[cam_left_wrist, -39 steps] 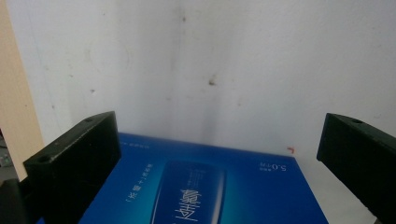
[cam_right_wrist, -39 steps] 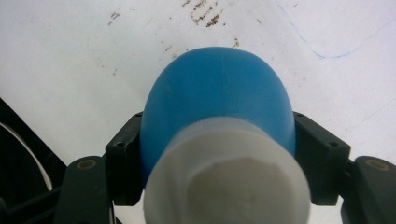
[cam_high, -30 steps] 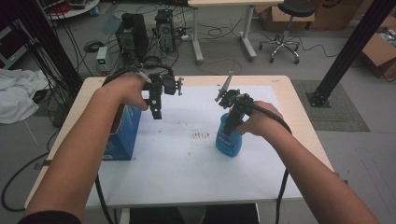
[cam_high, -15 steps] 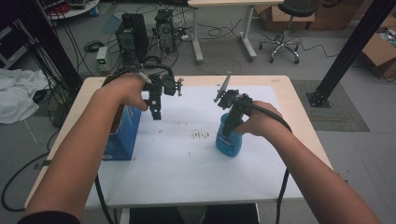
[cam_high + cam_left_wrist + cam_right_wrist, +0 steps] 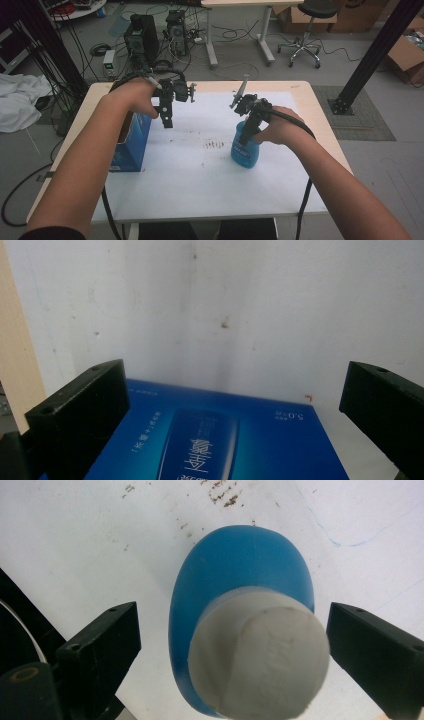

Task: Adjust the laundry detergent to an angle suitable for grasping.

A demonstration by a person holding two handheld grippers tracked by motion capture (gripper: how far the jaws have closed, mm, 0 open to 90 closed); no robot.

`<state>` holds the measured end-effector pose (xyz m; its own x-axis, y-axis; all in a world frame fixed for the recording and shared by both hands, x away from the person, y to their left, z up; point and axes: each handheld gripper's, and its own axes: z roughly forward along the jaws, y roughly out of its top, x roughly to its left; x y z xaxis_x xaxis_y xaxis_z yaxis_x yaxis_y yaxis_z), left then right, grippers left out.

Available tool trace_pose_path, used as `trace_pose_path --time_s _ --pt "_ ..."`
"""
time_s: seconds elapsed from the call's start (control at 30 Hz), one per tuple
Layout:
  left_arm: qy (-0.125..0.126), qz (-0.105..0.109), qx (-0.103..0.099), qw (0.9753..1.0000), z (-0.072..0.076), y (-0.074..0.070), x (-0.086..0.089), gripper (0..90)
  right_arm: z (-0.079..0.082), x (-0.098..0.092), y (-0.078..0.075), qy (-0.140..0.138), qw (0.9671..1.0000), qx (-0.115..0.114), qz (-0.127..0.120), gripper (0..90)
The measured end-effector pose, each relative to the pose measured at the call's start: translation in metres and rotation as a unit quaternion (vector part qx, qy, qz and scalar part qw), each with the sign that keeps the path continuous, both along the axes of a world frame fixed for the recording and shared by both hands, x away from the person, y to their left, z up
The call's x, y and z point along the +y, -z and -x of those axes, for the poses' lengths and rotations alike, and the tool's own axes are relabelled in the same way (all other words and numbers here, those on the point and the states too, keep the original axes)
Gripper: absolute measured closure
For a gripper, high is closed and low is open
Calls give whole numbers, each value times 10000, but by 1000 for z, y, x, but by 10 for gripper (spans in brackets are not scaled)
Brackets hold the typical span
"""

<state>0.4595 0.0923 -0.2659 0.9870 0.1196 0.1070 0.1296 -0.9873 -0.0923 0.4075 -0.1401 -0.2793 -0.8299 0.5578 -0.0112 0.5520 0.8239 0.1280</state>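
Observation:
A blue box (image 5: 131,145) stands at the left of the white sheet (image 5: 200,190). My left gripper (image 5: 167,120) hangs just right of its top, pointing down. In the left gripper view, the box's printed blue face (image 5: 215,445) lies low between the wide-apart jaws of the open left gripper (image 5: 230,405). A blue bottle (image 5: 245,155) with a grey cap (image 5: 260,655) stands right of centre. My right gripper (image 5: 247,131) is directly over it. The right gripper (image 5: 230,645) is open, its jaws on either side of the cap with gaps, and the bottle's blue body (image 5: 240,565) shows below.
Brown specks (image 5: 215,145) mark the sheet between box and bottle. The table's wooden edge (image 5: 60,165) runs left of the box. Beyond the table are computer cases (image 5: 142,32), cables, an office chair (image 5: 305,30) and a black slanted post (image 5: 370,55).

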Motion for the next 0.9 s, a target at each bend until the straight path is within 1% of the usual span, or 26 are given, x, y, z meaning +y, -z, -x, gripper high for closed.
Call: trace_pose_path --time_s 0.13,0.27,0.4,0.47,0.5,0.63,0.7,0.87,0.9 --pt "-3 -7 4 10000 0 0 0 1 0 -1 -1 -2 10000 -26 18 44" --pt "-11 -8 4 10000 0 0 0 1 0 -1 -1 -9 9999 -56 90 1" --pt "-11 -1 8 10000 0 0 0 1 0 -2 -2 -47 9999 -46 85 0" --pt "-16 -5 11 10000 0 0 0 1 0 -2 -3 -109 9998 -99 101 0" --pt "-25 7 18 10000 0 0 0 1 1 -3 -3 -89 9999 -93 86 0" --pt "-4 3 15 10000 -1 0 -1 1 0 -6 -9 -124 9998 -114 97 0" --pt "-7 6 24 10000 -1 0 -1 1 1 -7 -12 -224 9997 -111 46 0" --pt "-44 20 24 10000 -2 0 1 1 3 -11 -27 -601 9979 -218 54 0" --pt "-49 30 28 10000 -2 0 1 1 3 -11 -29 -639 9977 -235 65 0"
